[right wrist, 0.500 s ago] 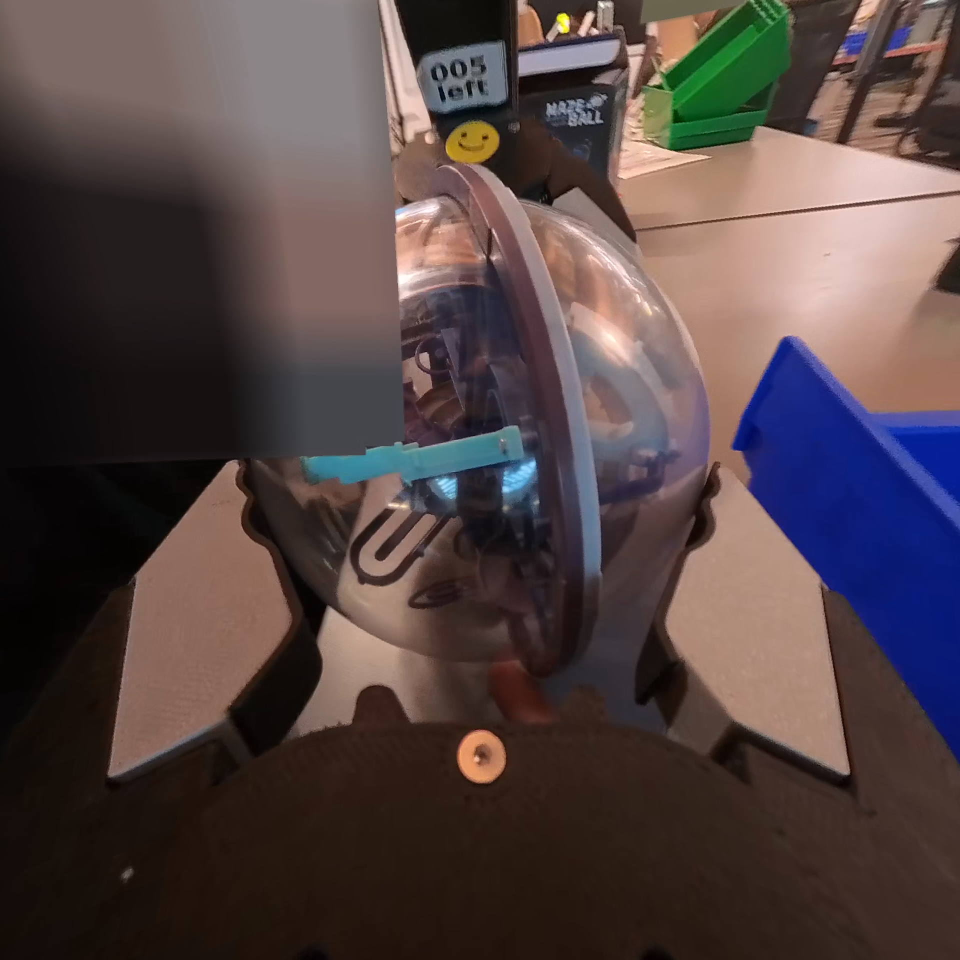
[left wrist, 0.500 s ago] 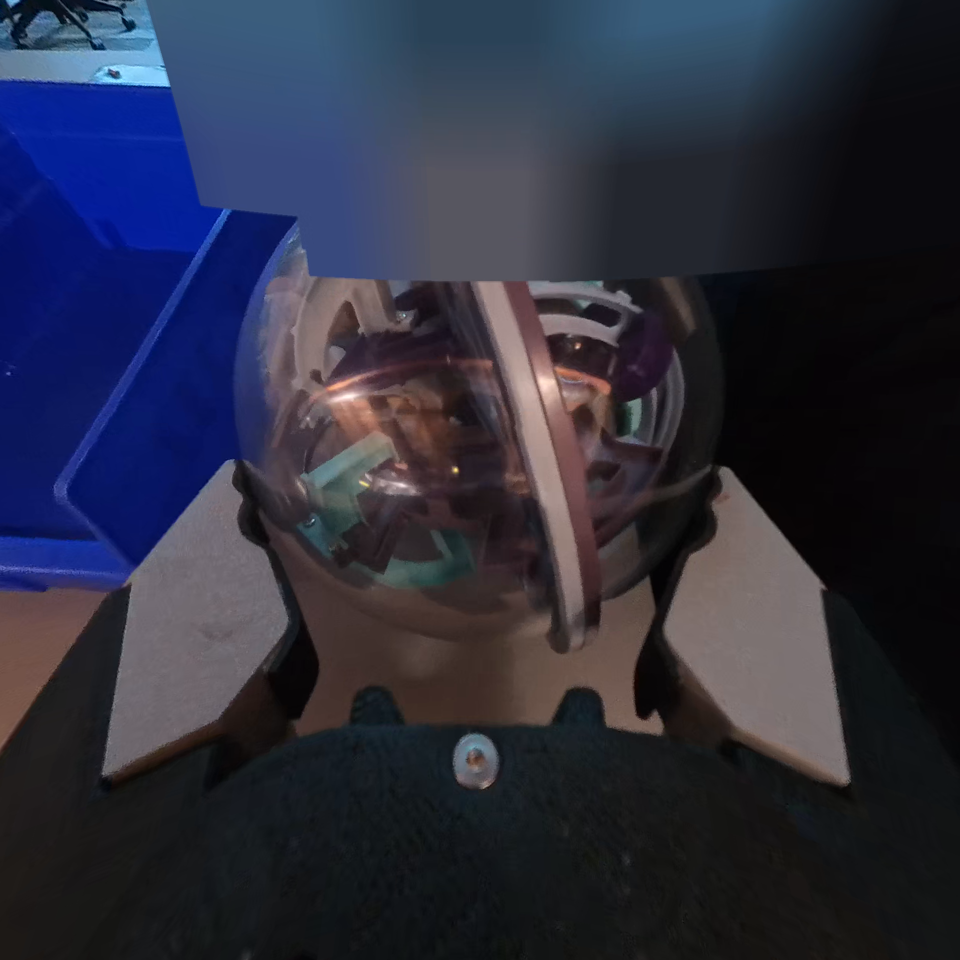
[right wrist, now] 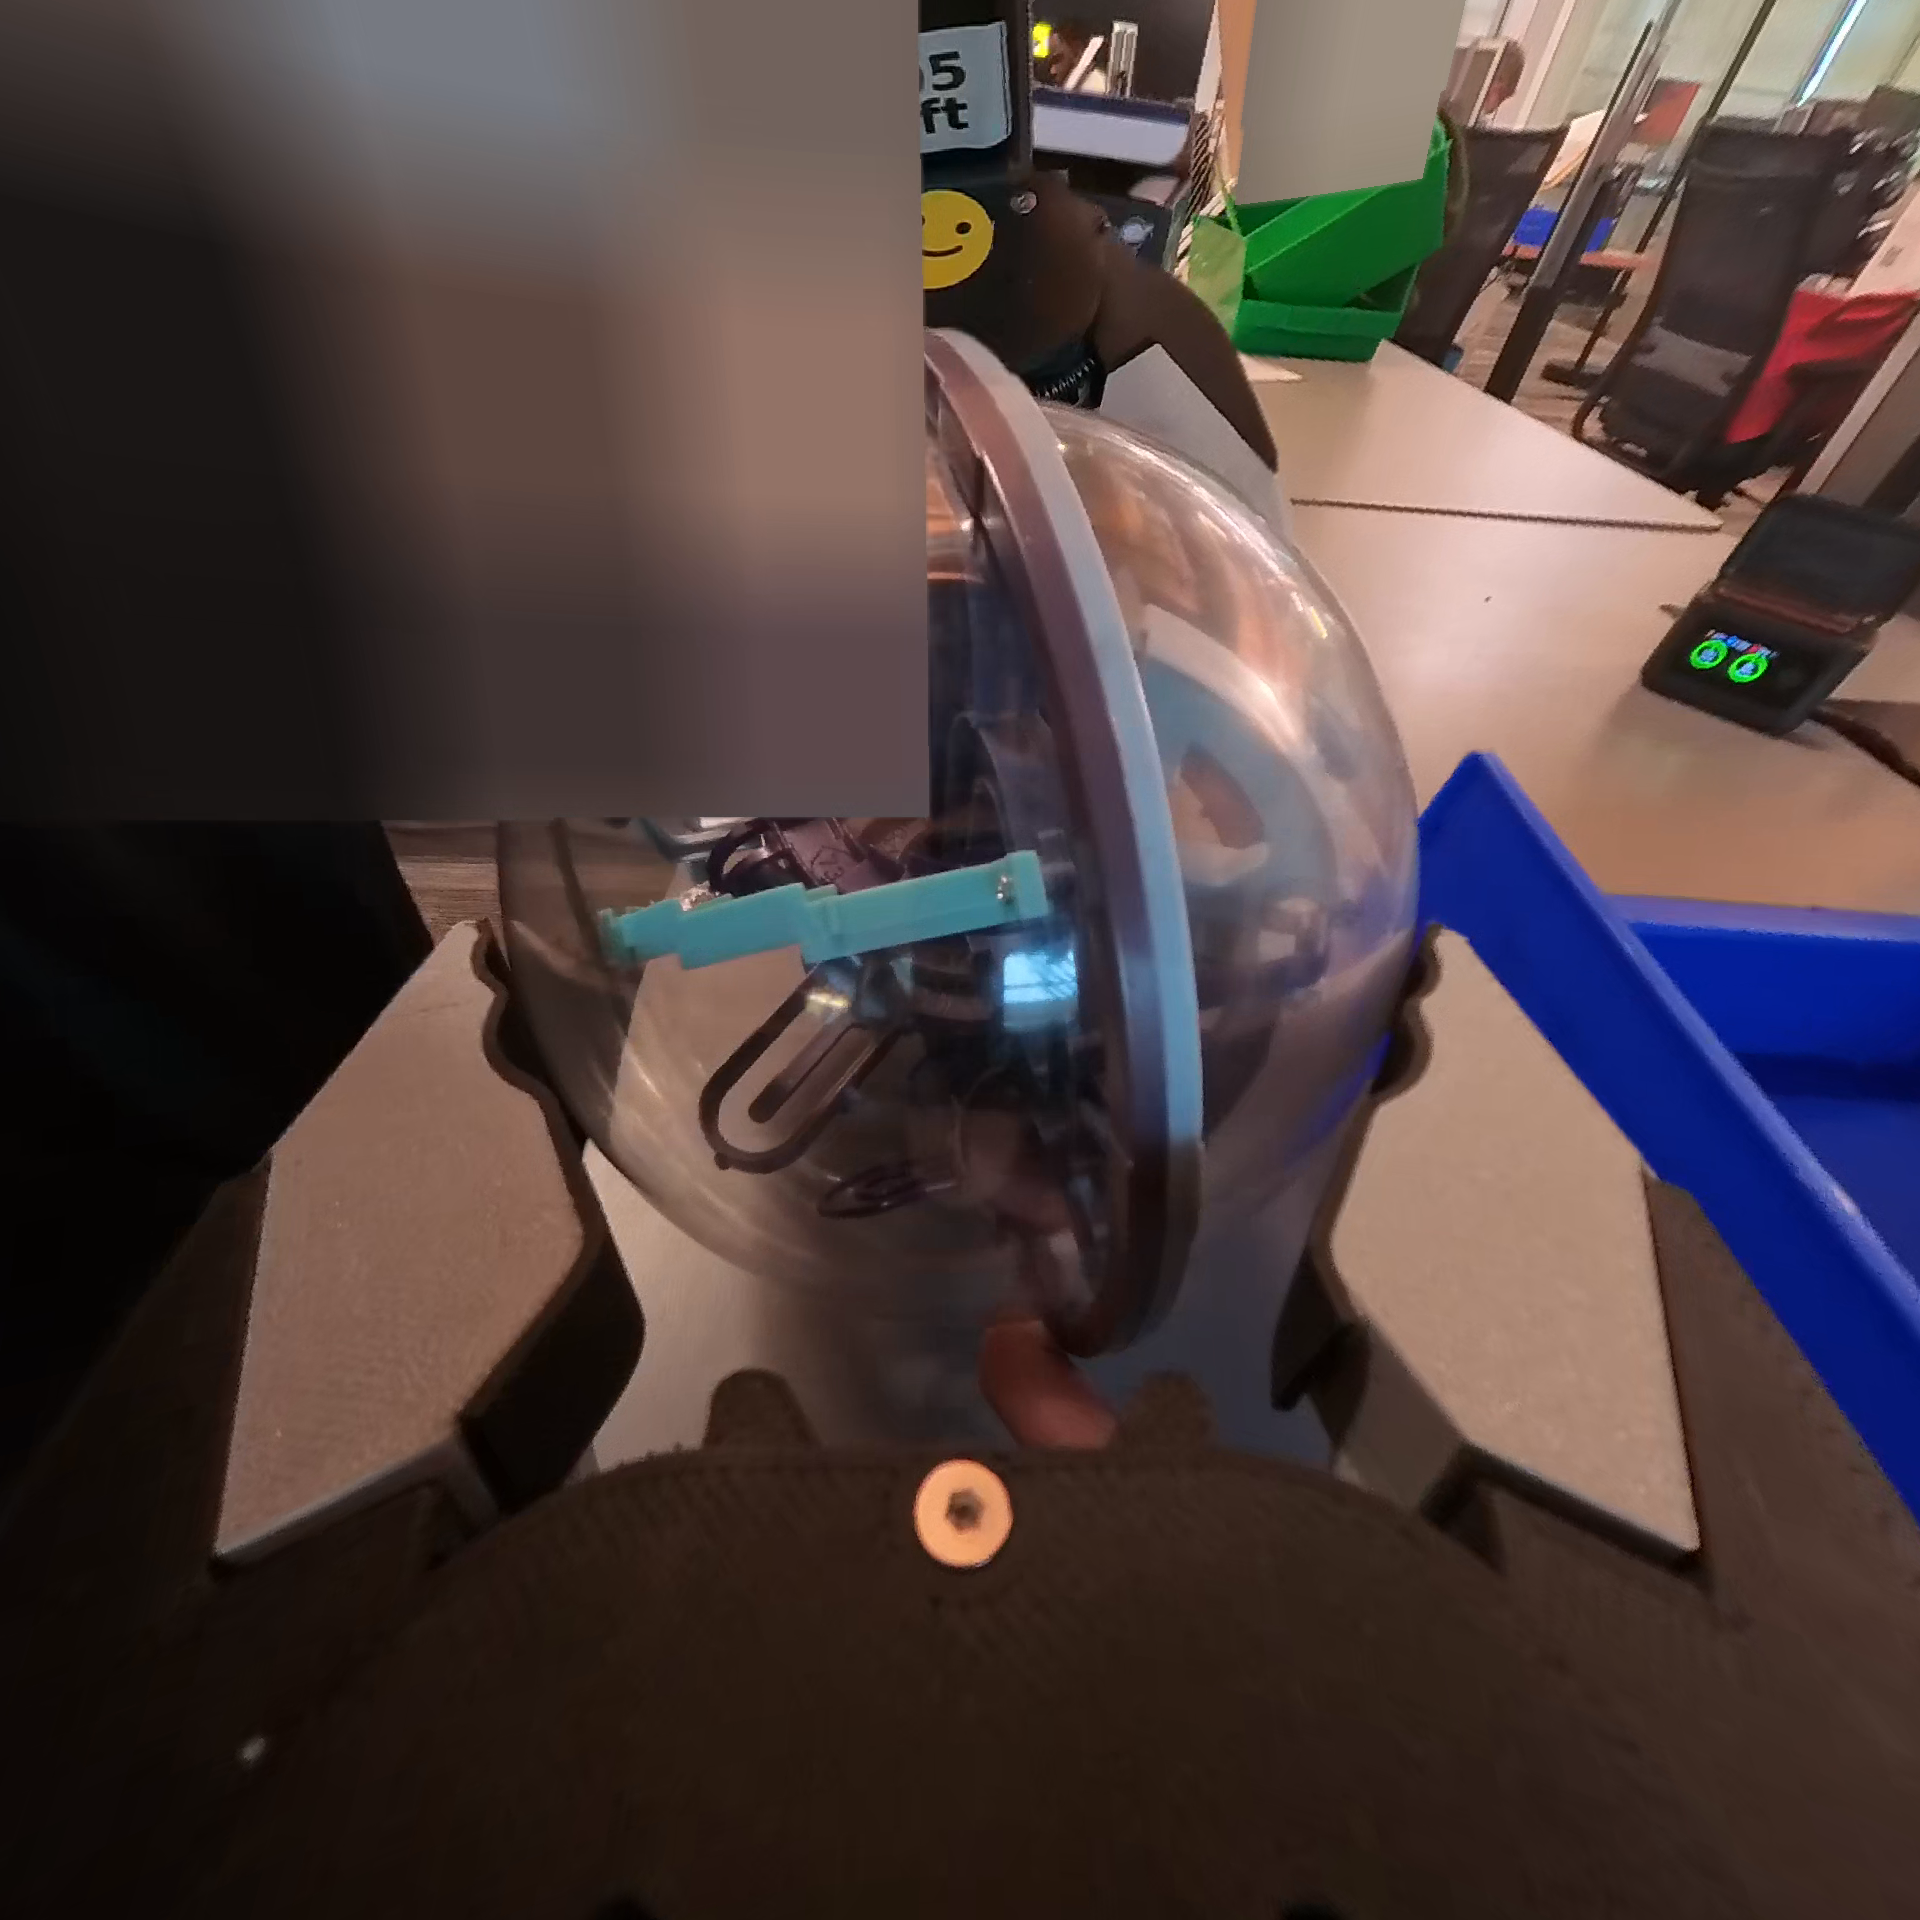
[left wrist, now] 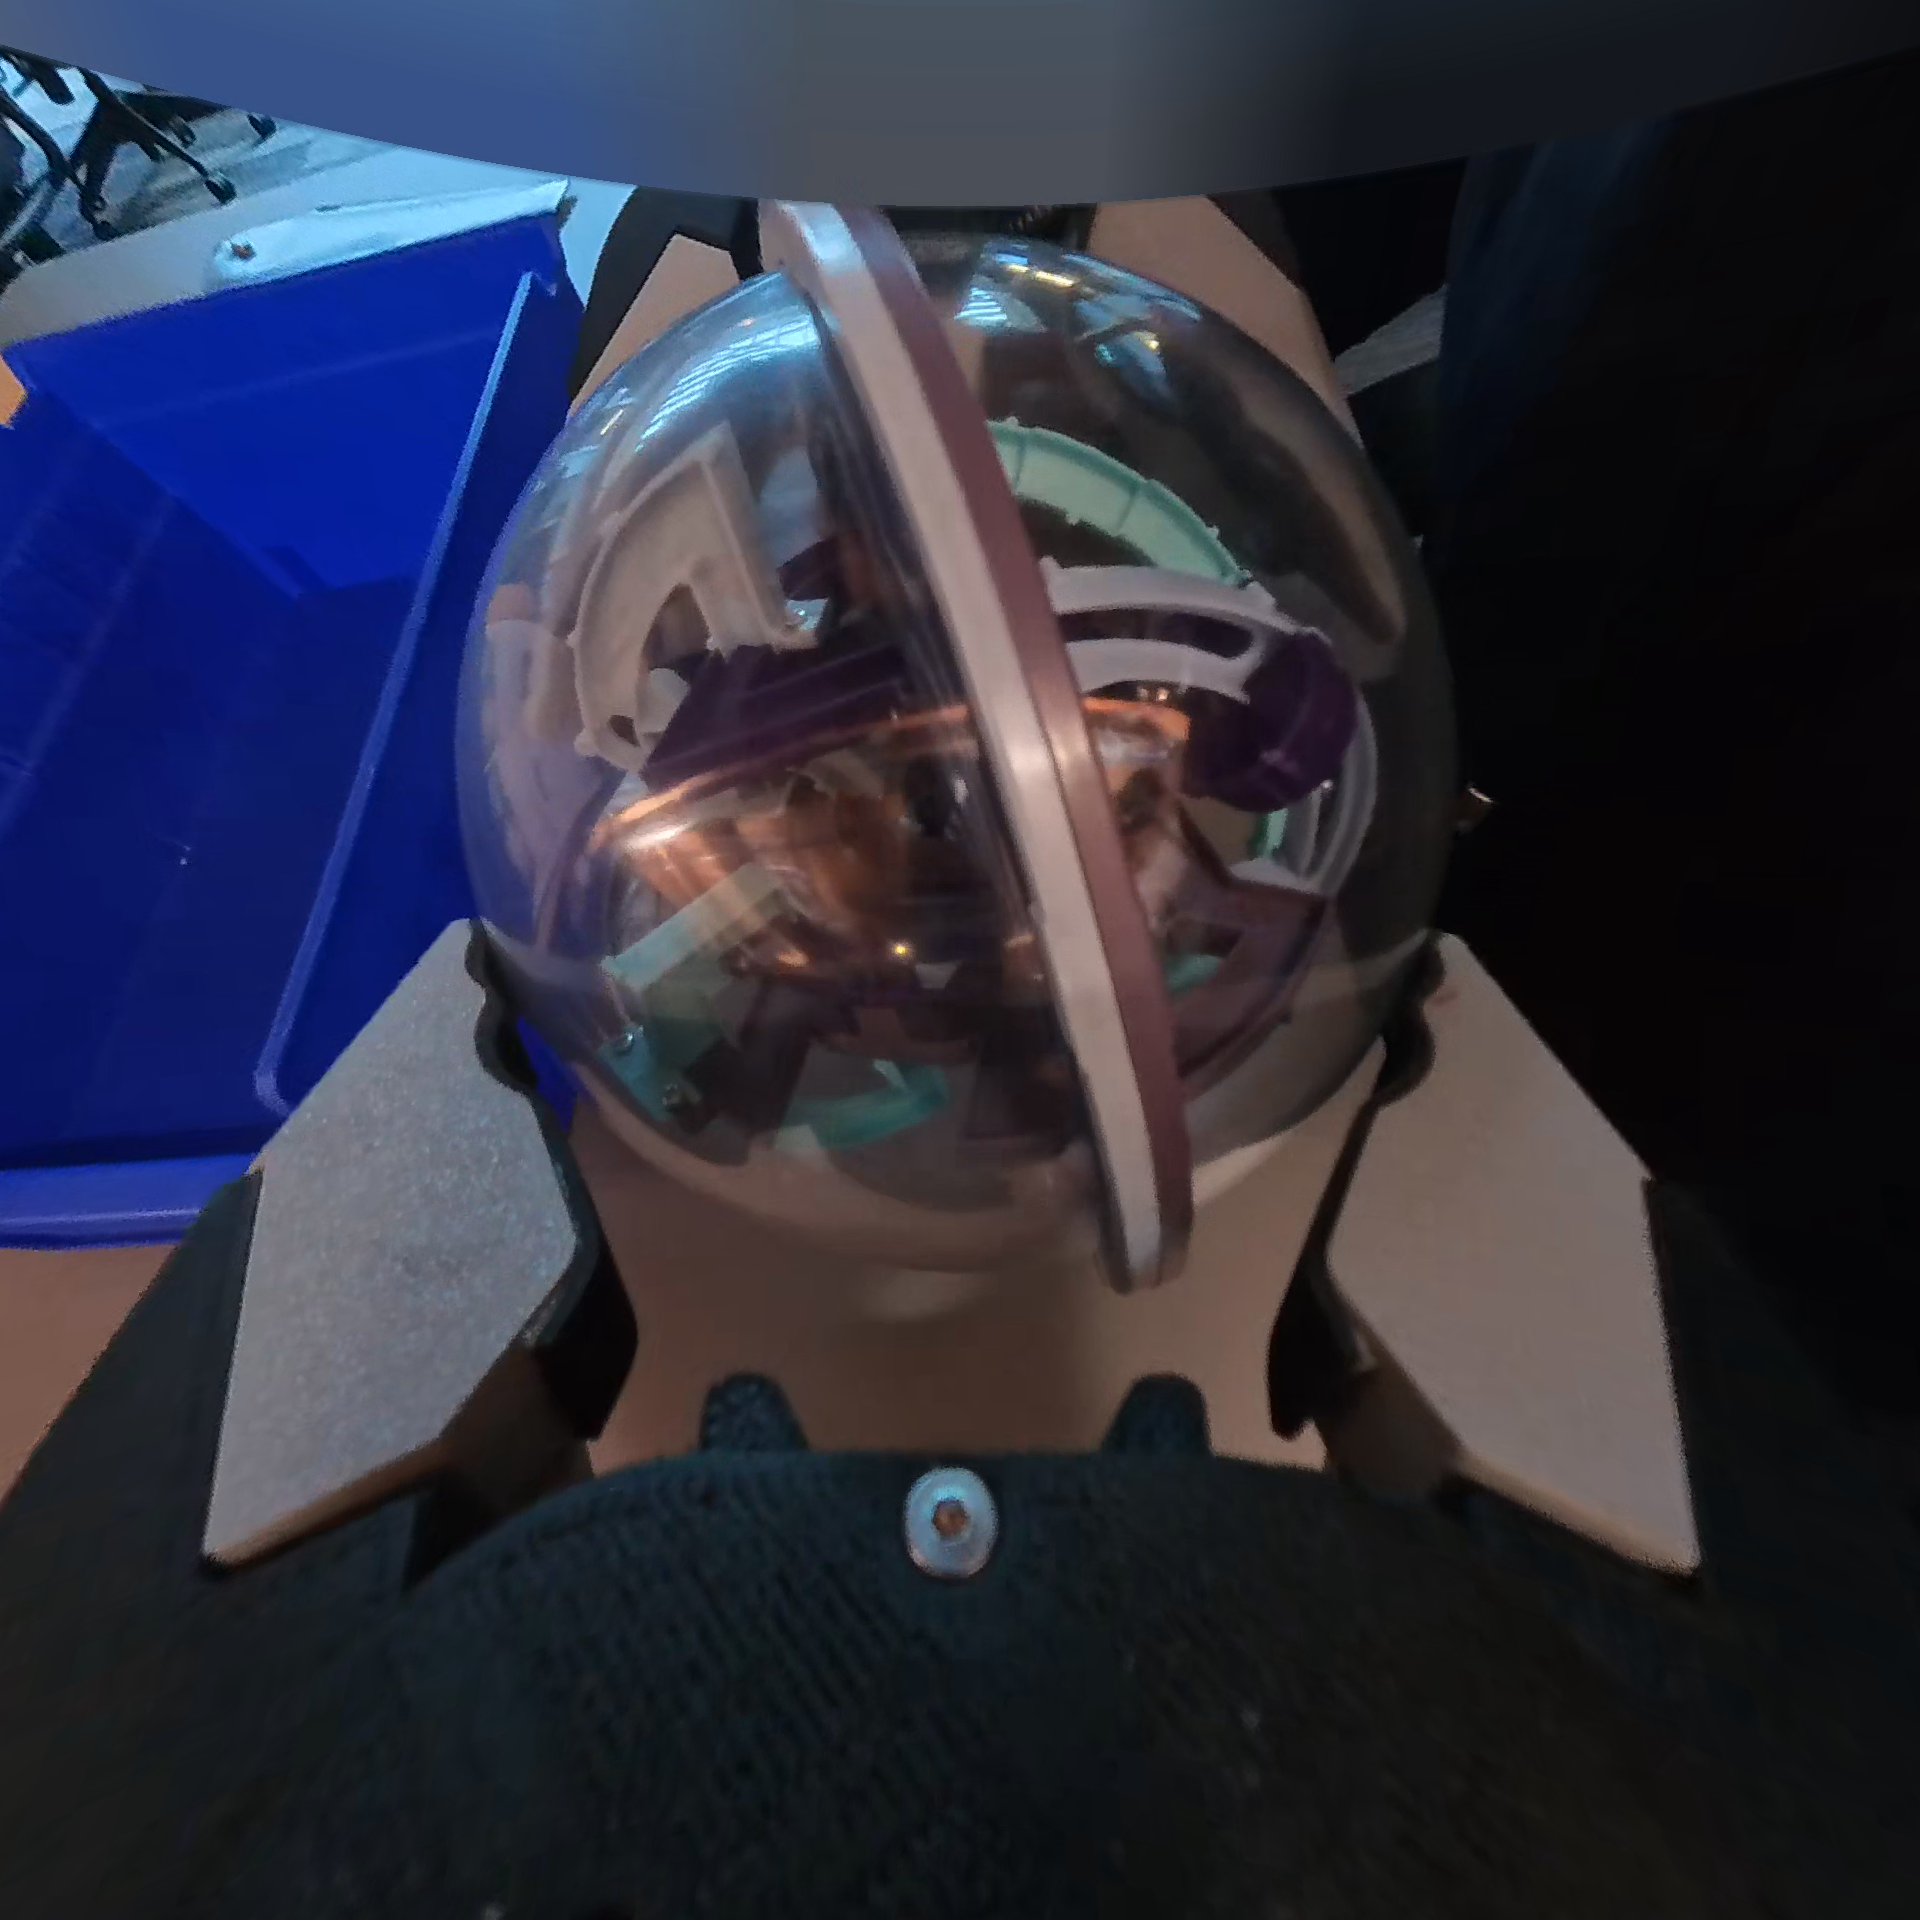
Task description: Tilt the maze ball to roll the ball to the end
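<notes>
The maze ball (left wrist: 831, 831) is a clear sphere with a grey and maroon ring around its middle and white, teal and purple tracks inside. My left gripper (left wrist: 956, 987) is shut on it, with both fingers (left wrist: 416, 1195) pressed to its sides. My right gripper (right wrist: 956, 987) grips the same maze ball (right wrist: 1247, 831) from the opposite side, pads against the shell. A teal bar (right wrist: 831, 920) shows inside. The right gripper's fingers (left wrist: 1236, 270) show behind the ball in the left wrist view. The left gripper's body (right wrist: 1029, 270) shows behind it in the right wrist view. I cannot make out the small ball inside.
A blue bin (left wrist: 208, 623) lies left of the ball in the left wrist view and shows on the right (right wrist: 1662, 1039) in the right wrist view. Green bins (right wrist: 1340, 249) and a black device with a lit screen (right wrist: 1766, 623) stand on the table (right wrist: 1507, 582). A fingertip (right wrist: 1039, 1392) shows under the ball.
Both grippers have tilted together with the ball still gripped. The background has shifted in both views, and the black device has come into the right wrist view.
</notes>
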The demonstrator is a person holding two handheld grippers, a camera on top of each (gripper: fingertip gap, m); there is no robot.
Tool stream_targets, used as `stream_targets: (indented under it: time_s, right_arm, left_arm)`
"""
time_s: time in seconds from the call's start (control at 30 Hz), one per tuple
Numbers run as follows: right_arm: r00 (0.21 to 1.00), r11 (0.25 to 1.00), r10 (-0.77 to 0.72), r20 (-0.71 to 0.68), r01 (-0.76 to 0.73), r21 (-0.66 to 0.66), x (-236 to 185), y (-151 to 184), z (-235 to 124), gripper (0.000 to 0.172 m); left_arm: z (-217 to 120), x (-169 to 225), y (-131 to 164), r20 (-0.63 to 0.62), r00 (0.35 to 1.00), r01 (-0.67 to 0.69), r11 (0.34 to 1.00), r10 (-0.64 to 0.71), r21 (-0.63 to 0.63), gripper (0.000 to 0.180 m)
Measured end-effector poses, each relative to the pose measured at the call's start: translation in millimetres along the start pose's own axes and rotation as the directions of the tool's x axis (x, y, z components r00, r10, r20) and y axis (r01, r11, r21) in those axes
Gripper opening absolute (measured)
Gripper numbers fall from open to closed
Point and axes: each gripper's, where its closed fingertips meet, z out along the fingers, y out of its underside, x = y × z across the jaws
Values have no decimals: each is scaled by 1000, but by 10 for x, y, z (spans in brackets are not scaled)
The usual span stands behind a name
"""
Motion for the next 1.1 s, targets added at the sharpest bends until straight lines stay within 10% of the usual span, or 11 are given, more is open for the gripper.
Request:
stream_targets:
  time_s: [1.1]
  right_arm:
    - [970, 973, -225, -92, 219, -66, 2, 92, 0, 157]
  left_arm:
    - [41, -34, 110, 111, 971, -194, 967, 213, -165, 159]
